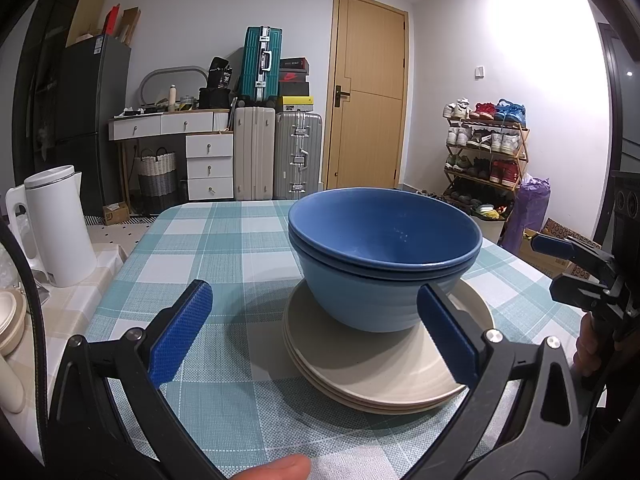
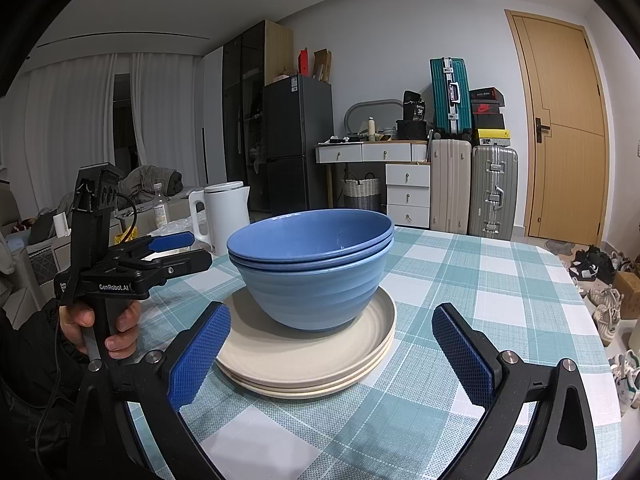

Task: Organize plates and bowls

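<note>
Bowls sat nested on the plates mid-desk, dead ahead of your left gripper and right gripper, both wide apart and empty, neither clearly nearer the stack.

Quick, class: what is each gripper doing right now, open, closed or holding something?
Left gripper: open, holding nothing, facing the bowls.
Right gripper: open, holding nothing, facing the plates.
</note>
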Available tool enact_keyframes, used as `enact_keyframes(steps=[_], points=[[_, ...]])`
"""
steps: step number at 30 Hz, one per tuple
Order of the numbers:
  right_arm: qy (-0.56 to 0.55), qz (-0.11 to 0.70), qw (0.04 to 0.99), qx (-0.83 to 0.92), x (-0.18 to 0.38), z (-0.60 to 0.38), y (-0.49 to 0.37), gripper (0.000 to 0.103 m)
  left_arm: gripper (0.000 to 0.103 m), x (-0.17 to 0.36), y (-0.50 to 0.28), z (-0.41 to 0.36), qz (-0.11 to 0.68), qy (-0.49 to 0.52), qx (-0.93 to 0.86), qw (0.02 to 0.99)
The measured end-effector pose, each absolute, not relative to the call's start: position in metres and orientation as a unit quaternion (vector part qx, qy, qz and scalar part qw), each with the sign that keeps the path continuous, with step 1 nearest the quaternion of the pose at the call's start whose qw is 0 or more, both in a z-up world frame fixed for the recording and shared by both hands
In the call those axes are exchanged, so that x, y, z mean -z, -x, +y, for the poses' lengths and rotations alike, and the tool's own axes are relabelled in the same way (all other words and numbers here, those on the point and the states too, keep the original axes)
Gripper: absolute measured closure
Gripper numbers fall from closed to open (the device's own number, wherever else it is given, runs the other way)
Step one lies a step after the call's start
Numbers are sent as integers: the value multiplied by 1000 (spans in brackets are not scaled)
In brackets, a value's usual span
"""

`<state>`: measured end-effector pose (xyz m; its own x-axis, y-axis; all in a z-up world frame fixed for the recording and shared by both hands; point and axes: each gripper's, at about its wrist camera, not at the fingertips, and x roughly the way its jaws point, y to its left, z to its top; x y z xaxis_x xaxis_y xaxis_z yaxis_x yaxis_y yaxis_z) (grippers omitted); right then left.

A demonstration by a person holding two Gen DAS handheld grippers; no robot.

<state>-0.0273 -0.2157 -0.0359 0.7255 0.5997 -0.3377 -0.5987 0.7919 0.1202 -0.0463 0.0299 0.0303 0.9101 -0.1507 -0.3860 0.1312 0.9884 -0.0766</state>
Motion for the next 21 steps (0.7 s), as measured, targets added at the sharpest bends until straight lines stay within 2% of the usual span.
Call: enact_keyframes(steps=[21], points=[[-1, 183, 929, -323, 36, -215, 27, 0, 1, -30, 47, 30, 199, 24, 72, 977]])
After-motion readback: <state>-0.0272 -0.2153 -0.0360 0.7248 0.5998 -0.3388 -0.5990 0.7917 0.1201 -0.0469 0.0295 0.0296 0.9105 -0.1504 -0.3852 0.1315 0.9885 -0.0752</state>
